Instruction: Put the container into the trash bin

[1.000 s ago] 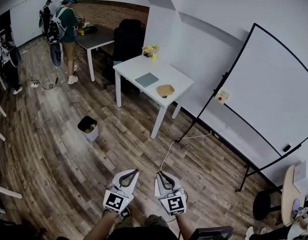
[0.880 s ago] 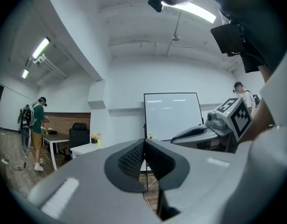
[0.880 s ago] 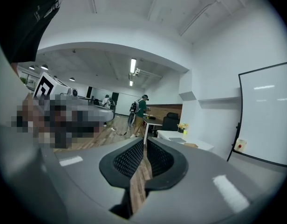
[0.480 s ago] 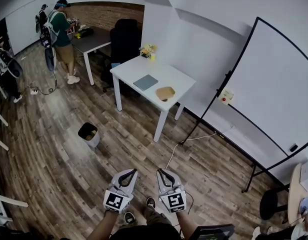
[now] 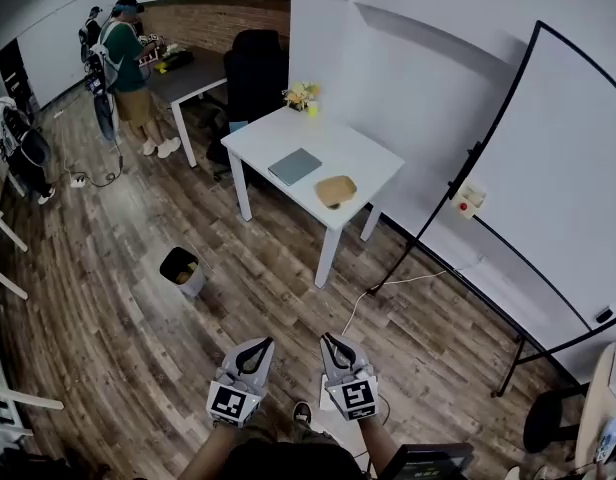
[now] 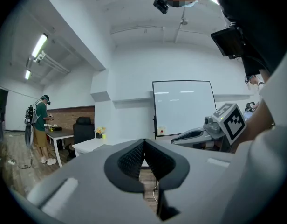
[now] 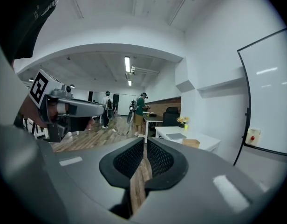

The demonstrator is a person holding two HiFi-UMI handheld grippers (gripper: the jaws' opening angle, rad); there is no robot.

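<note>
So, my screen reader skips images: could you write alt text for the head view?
The left gripper and right gripper, both empty, hang low over a wood floor; ahead, a white table bears a tan container, with a trash bin on the floor nearby.

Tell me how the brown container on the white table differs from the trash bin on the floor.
The container is tan and shallow; the trash bin is deeper, dark inside with a pale wall. The container sits on the white table; the trash bin stands on the wood floor, apart from that table. Both are open-topped.
</note>
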